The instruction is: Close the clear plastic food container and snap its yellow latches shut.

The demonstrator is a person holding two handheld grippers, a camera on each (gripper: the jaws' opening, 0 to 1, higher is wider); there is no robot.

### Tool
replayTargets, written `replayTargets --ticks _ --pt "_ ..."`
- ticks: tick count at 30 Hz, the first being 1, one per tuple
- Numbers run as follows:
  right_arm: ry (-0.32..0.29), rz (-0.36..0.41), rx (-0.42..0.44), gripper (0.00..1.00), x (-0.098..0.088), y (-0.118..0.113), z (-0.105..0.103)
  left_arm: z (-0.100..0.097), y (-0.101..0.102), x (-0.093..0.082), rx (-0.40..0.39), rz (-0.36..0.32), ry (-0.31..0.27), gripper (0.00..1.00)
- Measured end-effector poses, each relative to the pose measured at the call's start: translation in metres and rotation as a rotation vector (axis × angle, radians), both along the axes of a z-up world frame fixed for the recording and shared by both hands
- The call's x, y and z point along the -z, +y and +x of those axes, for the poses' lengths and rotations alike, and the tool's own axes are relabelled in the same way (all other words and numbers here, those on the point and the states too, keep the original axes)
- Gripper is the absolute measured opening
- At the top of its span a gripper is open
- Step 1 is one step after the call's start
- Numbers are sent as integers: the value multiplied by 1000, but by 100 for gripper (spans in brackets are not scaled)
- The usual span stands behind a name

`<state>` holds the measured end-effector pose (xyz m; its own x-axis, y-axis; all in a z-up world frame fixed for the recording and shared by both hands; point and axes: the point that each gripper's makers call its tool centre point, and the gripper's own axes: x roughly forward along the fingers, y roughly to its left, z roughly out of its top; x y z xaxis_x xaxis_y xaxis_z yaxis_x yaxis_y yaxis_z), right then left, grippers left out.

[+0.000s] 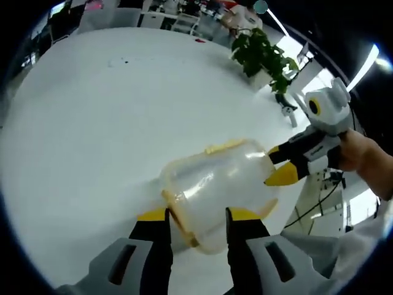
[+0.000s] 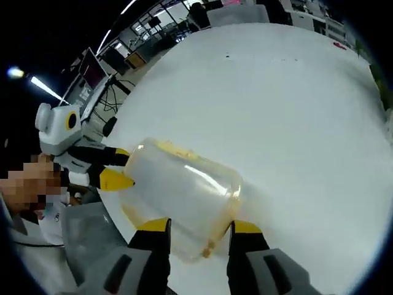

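A clear plastic container [image 1: 215, 184] with yellow trim lies on its side, tilted, just above the white table [image 1: 92, 123]. My left gripper [image 1: 196, 218] is shut on its near end, where a yellow rim strip [image 1: 178, 221] runs between the jaws. A yellow latch [image 1: 224, 146] shows along the far upper edge. My right gripper [image 1: 277, 163] comes in from the right, its yellow tips clamping the other end. In the right gripper view the container [image 2: 178, 190] sits between the right gripper [image 2: 199, 228] jaws, and the left gripper [image 2: 120, 166] holds it from the left.
A potted green plant [image 1: 264, 55] stands at the table's far right edge. A person's hand [image 1: 362, 153] holds the right gripper. Desks, a monitor [image 2: 92, 67] and cables lie beyond the table's left edge. The white table [image 2: 295, 123] stretches wide behind the container.
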<state>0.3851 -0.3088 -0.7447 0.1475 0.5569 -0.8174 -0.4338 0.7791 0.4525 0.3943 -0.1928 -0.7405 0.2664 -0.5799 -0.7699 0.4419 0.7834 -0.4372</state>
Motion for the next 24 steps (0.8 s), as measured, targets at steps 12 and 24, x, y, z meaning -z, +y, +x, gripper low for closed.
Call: replayTargets --ticks 12,24 --pt "-17 -20 -42 40 -4 -12 -9 8 4 -2 55 -6 -93 40" --pt "-278 -71 -213 40 -37 -18 0 17 7 -38 173 -34 -296 57"
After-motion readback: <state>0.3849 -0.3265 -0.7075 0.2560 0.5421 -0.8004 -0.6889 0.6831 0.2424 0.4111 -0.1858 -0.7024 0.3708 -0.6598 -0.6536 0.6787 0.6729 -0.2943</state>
